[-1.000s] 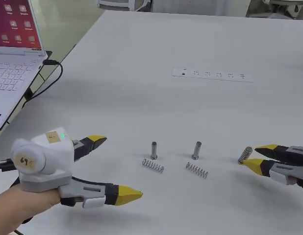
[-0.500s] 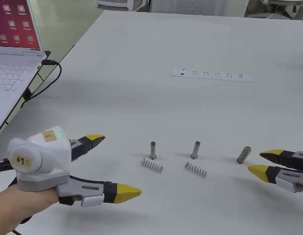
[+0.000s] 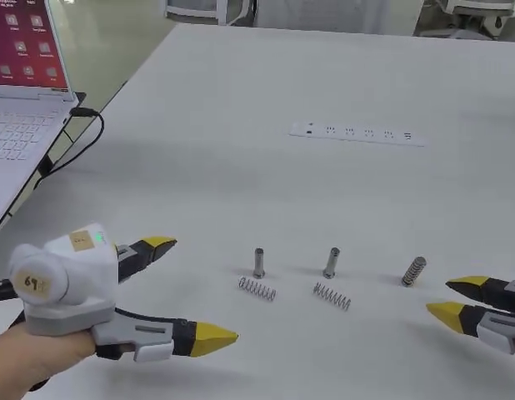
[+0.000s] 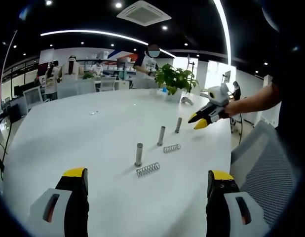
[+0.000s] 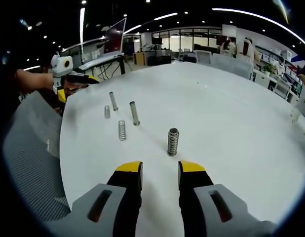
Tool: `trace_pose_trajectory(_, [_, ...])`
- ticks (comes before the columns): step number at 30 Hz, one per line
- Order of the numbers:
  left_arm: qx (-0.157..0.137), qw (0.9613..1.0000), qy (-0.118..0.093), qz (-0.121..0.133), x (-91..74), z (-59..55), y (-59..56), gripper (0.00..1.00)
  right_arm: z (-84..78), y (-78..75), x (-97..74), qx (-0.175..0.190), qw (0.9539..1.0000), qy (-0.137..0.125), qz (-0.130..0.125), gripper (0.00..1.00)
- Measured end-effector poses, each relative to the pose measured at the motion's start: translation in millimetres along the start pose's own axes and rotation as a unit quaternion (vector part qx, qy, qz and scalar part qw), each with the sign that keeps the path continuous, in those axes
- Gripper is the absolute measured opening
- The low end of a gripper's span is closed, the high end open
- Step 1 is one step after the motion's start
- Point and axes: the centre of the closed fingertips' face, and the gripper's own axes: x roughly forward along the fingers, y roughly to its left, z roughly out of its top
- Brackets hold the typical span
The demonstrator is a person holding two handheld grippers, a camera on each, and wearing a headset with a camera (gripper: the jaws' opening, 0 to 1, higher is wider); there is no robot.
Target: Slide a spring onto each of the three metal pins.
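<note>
Three metal pins stand in a row on the white table (image 3: 241, 167). The left pin (image 3: 259, 262) and the middle pin (image 3: 332, 262) are bare, and a loose spring (image 3: 257, 288) (image 3: 332, 296) lies in front of each. The right pin (image 3: 414, 271) (image 5: 172, 141) wears a spring. My right gripper (image 3: 449, 298) (image 5: 160, 168) sits just right of that pin, not touching it, its jaws narrowly open and empty. My left gripper (image 3: 187, 290) (image 4: 146, 174) hovers wide open to the left of the left pin (image 4: 138, 154), with nothing between its jaws.
An open laptop (image 3: 20, 92) with a black cable (image 3: 82, 142) sits at the table's left edge. A white power strip (image 3: 357, 133) lies further back. In the left gripper view a potted plant (image 4: 174, 79) stands at the far end, with people behind it.
My right gripper has drawn back to the right, away from the spring-covered pin, which stays standing. The left gripper has barely moved.
</note>
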Motion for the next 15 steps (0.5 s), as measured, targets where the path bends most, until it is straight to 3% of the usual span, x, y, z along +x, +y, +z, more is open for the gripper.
trace_pose_trajectory(15, [0.0,1.0,0.003,-0.001,-1.6,-1.7,-0.9,0.98,9.8,20.8,12.8,-0.014,0.9994,-0.003,0.031,0.25])
